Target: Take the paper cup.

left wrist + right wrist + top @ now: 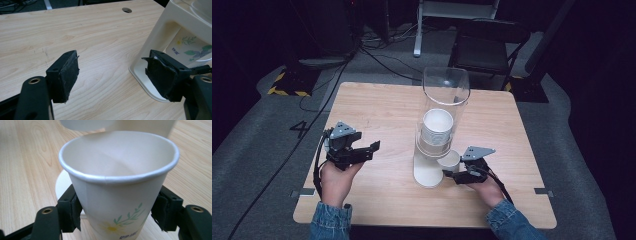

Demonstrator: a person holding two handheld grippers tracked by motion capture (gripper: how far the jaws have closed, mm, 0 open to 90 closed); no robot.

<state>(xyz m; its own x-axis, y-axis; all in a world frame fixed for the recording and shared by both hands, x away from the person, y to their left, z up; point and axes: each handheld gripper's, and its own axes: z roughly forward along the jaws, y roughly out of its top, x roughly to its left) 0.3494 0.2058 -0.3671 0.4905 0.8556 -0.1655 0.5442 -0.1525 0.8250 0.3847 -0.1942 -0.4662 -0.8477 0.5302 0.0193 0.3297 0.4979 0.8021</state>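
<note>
At the left of the high view, the left gripper, black with a grey three-cornered plate on top, is held in one hand above the bare light wooden table, well apart from everything else; in the left gripper view its two black padded fingers stand wide apart with only wood grain between them, so it is released. In the middle of the high view rises one tall clear plastic tube dispenser on a cream base, and inside the tube sits a stack of white paper cups whose number cannot be told. Just right of the base, at lower centre-right, one single white paper cup with a green leaf and daisy print stands upright and mouth up, touching or just beside the dispenser's foot. The right gripper, also black with a grey plate, comes in from the lower right; in the right gripper view its two fingers press on opposite sides of that cup, grasping it low on its wall. Two blue denim sleeves show at the bottom edge.
</note>
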